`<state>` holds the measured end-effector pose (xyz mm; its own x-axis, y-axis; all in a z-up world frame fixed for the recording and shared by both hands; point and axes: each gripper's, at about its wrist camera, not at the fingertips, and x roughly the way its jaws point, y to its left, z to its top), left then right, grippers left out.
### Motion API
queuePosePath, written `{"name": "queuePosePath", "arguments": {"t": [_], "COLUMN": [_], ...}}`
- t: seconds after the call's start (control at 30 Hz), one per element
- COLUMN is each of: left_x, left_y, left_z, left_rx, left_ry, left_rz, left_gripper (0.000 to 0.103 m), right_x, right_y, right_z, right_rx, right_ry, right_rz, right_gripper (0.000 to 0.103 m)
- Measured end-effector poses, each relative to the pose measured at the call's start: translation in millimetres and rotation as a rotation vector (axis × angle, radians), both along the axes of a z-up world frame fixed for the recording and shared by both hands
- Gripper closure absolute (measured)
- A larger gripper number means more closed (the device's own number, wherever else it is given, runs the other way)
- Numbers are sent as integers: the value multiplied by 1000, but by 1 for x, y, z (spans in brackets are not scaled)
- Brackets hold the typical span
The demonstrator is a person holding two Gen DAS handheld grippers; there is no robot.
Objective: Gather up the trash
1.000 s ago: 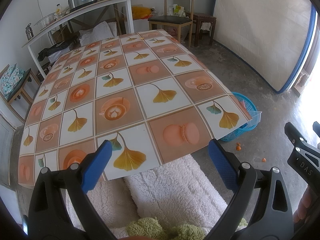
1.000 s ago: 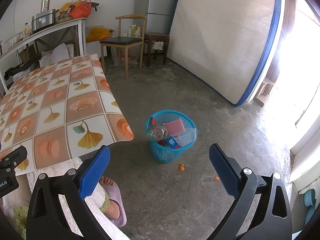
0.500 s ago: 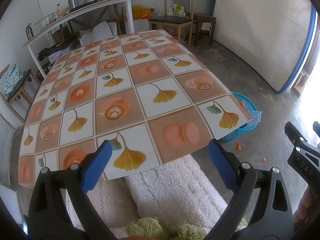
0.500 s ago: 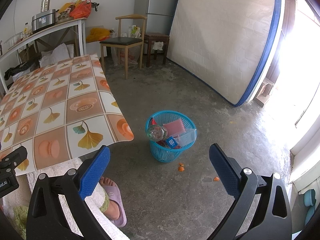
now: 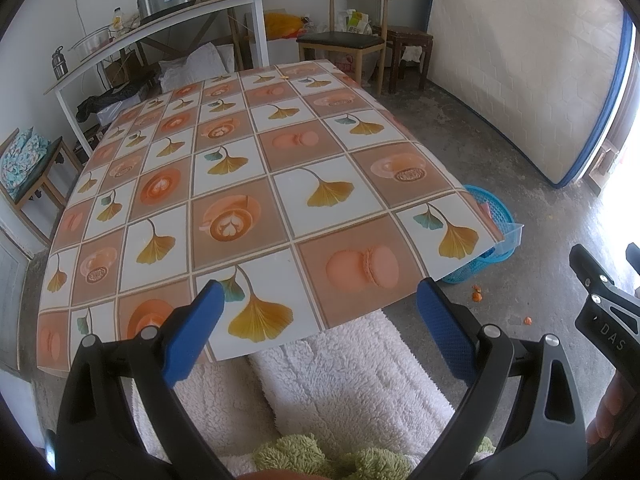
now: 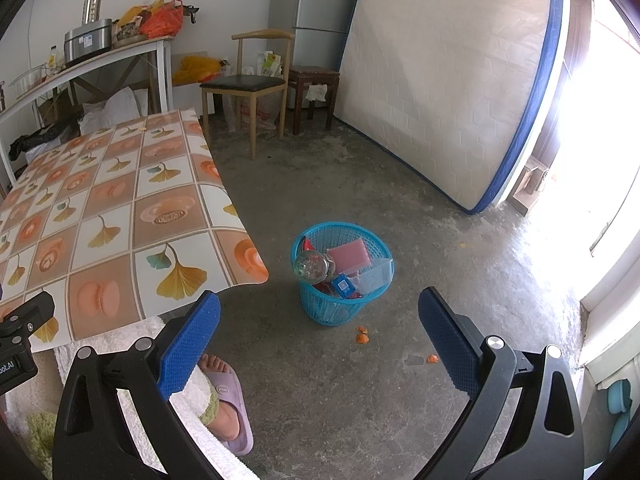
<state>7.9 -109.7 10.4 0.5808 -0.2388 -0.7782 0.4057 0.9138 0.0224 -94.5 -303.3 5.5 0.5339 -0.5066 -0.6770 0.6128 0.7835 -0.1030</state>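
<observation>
Blue-padded tongs (image 5: 320,320) (image 6: 320,320) wide apart, empty

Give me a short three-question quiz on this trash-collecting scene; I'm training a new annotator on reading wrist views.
1. True or false: the blue basket already holds trash.
2. Where do the orange scraps lie? A) on the table B) on the floor beside the basket C) inside the basket
3. Fill in: the left gripper and right gripper both stand ____, holding nothing.

Key: 1 true; 2 B; 3 open.
</observation>
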Motion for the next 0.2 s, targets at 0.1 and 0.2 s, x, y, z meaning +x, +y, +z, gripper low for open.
{"name": "queuePosePath", "arguments": {"t": [0.1, 0.2], "left_x": [0, 0], "left_y": [0, 0], "left_z": [0, 0], "left_rx": [1, 1], "left_ry": [2, 2], "left_rz": [-1, -1], "left_gripper": [10, 10], "right_x": [0, 0], "right_y": [0, -1], "right_z": [0, 1], "right_rx": [0, -1], "right_ry": [0, -1], "right_rz": [0, 2], "right_gripper": [6, 6]}}
